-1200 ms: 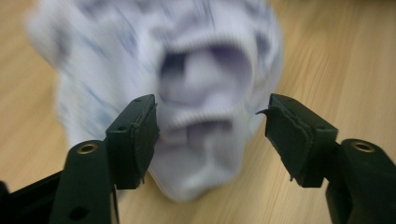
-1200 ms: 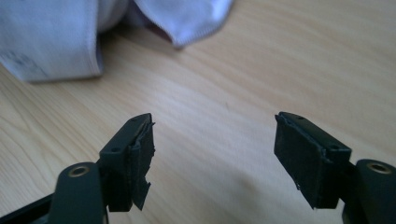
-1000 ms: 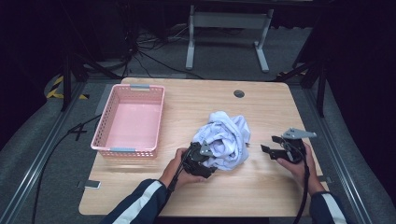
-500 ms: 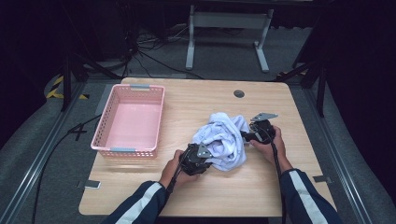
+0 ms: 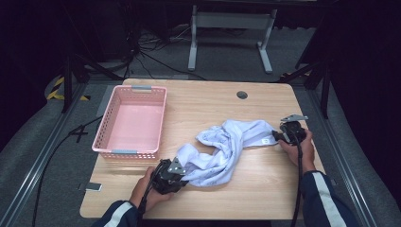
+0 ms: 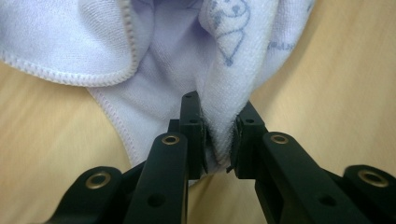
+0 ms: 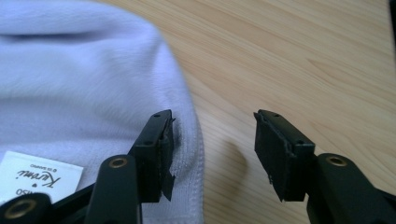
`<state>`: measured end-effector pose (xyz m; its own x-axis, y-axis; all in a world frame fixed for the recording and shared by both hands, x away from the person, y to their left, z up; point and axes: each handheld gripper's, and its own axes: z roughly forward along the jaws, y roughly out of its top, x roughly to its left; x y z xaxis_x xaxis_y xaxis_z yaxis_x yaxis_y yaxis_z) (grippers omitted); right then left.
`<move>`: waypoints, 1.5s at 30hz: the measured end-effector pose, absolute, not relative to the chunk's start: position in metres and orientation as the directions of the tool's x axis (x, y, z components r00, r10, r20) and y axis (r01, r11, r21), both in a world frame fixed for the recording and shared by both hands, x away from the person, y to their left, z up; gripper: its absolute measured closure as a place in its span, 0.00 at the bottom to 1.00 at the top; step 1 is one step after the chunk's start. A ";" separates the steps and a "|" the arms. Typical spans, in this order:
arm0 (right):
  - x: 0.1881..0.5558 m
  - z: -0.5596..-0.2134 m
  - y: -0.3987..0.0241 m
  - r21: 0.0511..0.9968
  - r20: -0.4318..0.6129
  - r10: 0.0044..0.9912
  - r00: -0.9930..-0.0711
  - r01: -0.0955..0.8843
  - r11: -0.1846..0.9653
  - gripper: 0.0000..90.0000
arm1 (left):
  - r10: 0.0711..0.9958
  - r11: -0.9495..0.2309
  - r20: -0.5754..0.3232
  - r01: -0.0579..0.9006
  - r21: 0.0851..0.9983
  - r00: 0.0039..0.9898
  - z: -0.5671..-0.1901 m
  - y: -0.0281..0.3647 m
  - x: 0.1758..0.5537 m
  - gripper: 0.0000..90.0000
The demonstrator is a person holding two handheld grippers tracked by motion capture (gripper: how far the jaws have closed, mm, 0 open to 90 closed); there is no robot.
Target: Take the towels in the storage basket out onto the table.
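Cloth point(image 5: 227, 149), pale lilac, lies stretched across the front half of the wooden surface point(image 5: 213, 101), from the left tool point(image 5: 169, 176) near the front edge to the right tool point(image 5: 287, 132) near the right edge. The high view also takes in a pink basket point(image 5: 130, 120) standing on the surface's left side, apart from the cloth, and a hand point(image 5: 147, 188) behind each tool.

The left gripper view gives what the high view cannot: the left tool point(image 6: 218, 135) has its jaws nearly closed on a fold of the cloth point(image 6: 159, 56), pinched between them, with a stitched hem running to the left and a small printed animal figure point(image 6: 231, 23) above.

The right gripper view shows the right tool point(image 7: 212, 149) with jaws wide apart and nothing between them. Its left jaw rests on the cloth's point(image 7: 79, 88) hemmed edge, while the right jaw stands over bare wood. A white label point(image 7: 37, 175) with printed script sits on the cloth just beside the left jaw.
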<state>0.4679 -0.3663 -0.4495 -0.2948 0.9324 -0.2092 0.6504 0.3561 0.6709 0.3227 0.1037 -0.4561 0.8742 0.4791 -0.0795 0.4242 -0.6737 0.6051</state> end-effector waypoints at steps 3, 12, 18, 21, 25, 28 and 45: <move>0.464 -0.449 -0.385 0.665 -0.236 0.942 -0.239 0.667 0.336 0.53 | 0.484 -0.675 -0.097 0.442 0.590 0.870 -0.455 0.117 0.308 0.87; 0.454 -0.447 -0.414 0.664 -0.175 0.971 -0.161 0.709 0.237 0.50 | 0.524 -0.601 -0.126 0.470 0.647 0.843 -0.451 0.137 0.290 0.71; 0.437 -0.422 -0.406 0.772 -0.058 0.973 -0.223 0.608 0.185 0.50 | 0.554 -0.559 -0.070 0.433 0.707 0.829 -0.438 0.139 0.298 0.51; 0.424 -0.397 -0.369 0.821 -0.040 0.926 -0.374 0.516 0.244 0.47 | 0.535 -0.576 -0.035 0.395 0.716 0.844 -0.434 0.139 0.304 0.47; 0.410 -0.381 -0.303 0.838 -0.087 0.820 -0.566 0.404 0.367 0.45 | 0.537 -0.552 -0.033 0.381 0.742 0.843 -0.427 0.142 0.311 0.43; 0.409 -0.376 -0.262 0.836 -0.099 0.748 -0.657 0.353 0.421 0.42 | 0.541 -0.512 -0.069 0.393 0.764 0.838 -0.422 0.147 0.317 0.40; 0.431 -0.434 -0.225 0.581 -0.137 0.612 -0.779 0.437 0.687 0.37 | 0.488 -0.656 -0.051 0.405 0.637 0.871 -0.456 0.116 0.341 0.63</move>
<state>0.4310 -0.2245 -0.4336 -0.7789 0.6120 -0.1370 0.4375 0.6867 0.5806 0.3410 0.1158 -0.4558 0.8712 0.4884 -0.0506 0.4046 -0.6557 0.6374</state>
